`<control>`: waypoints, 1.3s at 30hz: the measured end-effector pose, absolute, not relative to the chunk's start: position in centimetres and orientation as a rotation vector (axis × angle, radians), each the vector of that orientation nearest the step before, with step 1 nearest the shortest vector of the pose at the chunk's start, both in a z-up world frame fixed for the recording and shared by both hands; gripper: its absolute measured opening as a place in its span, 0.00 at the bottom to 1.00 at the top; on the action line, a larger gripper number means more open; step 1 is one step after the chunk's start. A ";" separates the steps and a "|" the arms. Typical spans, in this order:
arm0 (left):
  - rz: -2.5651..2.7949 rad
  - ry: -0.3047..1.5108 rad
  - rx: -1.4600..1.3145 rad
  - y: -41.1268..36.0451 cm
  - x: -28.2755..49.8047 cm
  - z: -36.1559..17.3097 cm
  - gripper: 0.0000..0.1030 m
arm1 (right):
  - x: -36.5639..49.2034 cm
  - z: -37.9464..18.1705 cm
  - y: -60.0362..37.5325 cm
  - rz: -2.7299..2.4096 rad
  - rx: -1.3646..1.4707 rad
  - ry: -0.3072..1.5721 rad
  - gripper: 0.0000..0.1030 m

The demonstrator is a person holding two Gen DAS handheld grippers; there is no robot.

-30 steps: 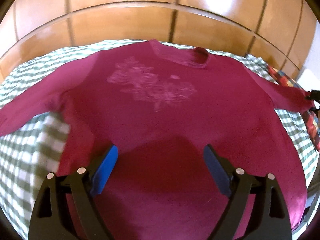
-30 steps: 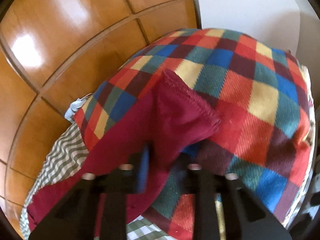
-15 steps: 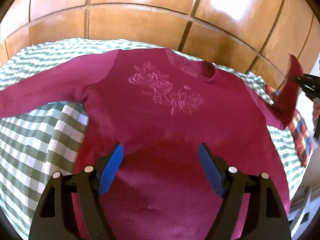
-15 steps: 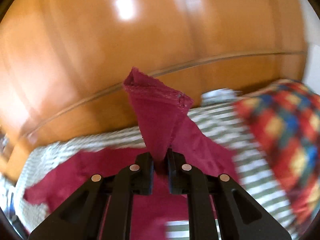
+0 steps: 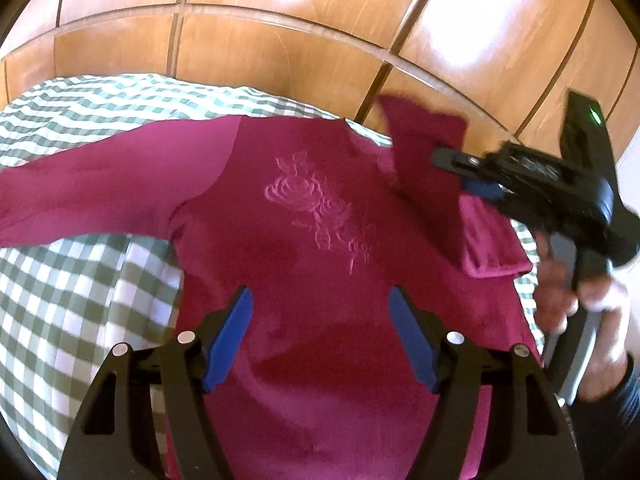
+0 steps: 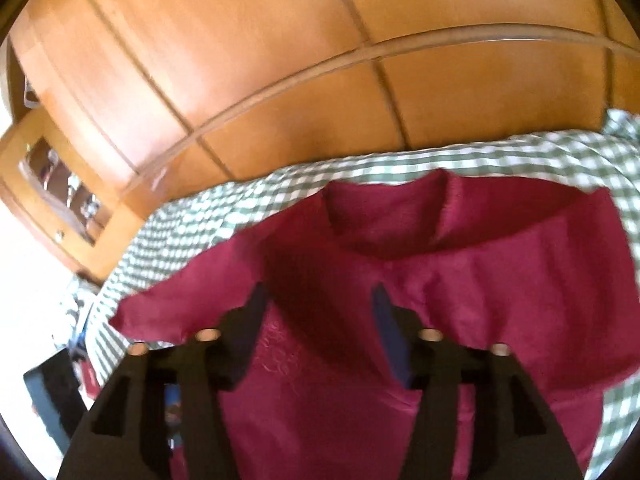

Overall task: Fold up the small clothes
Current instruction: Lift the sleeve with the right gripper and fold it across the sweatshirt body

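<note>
A magenta sweater with an embroidered rose lies chest-up on the checked sheet. Its left sleeve stretches out flat. The right sleeve is folded in over the shoulder; in the right wrist view this sleeve drapes ahead of the jaws. My right gripper hovers over it. Its jaws are opening and the pads no longer press the cloth. My left gripper hangs over the sweater's lower body. Its jaws are closing slowly, with nothing between them.
A glossy wooden panelled headboard rises behind the bed. A person's hand holds the right gripper's handle at the bed's right side. A wooden cabinet with a glass door stands far left in the right wrist view.
The right gripper swung the sleeve off the multicoloured blanket and in over the sweater's chest, then opened and let it go. The left gripper's jaws narrowed a little and it shifted slightly.
</note>
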State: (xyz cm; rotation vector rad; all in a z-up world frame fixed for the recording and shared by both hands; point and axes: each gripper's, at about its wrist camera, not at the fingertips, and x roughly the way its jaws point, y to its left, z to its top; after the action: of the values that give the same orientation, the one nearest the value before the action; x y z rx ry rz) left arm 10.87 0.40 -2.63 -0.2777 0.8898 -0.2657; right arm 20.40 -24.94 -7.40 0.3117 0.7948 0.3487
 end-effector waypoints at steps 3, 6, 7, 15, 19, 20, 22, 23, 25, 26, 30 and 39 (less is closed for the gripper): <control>-0.280 0.890 -0.294 0.5 12.3 -2.6 0.67 | 18.5 -7.4 -27.5 0.305 0.345 0.780 0.59; -0.303 0.910 -0.325 0.4 14.4 -2.9 0.67 | 16.4 -7.9 -31.1 0.237 0.362 0.779 0.59; -0.308 0.917 -0.333 0.2 15.1 -3.0 0.67 | 15.5 -8.3 -32.4 0.201 0.364 0.784 0.59; -0.314 1.019 -0.386 -2.3 20.5 -5.6 0.34 | 12.5 -11.6 -38.7 0.024 0.433 0.820 0.59; -0.330 0.995 -0.376 -2.9 21.6 -4.3 0.06 | 12.7 -13.0 -39.5 0.017 0.476 0.845 0.59; -0.337 0.969 -0.391 -2.6 21.7 -3.4 0.06 | 13.0 -13.2 -39.7 0.026 0.496 0.844 0.58; -0.331 0.918 -0.432 -1.2 21.5 -1.7 0.06 | 13.4 -13.2 -39.8 0.027 0.513 0.836 0.59; -0.321 0.899 -0.445 -0.5 21.5 -1.2 0.06 | 13.8 -13.0 -39.6 0.035 0.523 0.828 0.59; -0.295 0.883 -0.458 1.0 21.5 -0.7 0.06 | 14.3 -12.4 -39.0 0.047 0.522 0.819 0.59; -0.280 0.890 -0.450 1.4 21.6 -0.8 0.06 | 14.5 -12.0 -38.5 0.044 0.511 0.815 0.59; -0.215 0.955 -0.371 1.8 22.0 -3.0 0.06 | 14.4 -9.7 -36.6 0.009 0.443 0.732 0.58; -0.181 0.934 -0.257 0.4 20.8 -4.5 0.07 | 21.3 -13.0 -34.3 -0.108 0.240 0.872 0.49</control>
State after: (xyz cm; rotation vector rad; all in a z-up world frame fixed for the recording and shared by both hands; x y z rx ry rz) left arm 20.85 0.36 -4.52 -0.2572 0.9344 -0.1810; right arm 21.28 -34.34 -13.04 0.2398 0.8723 -0.1084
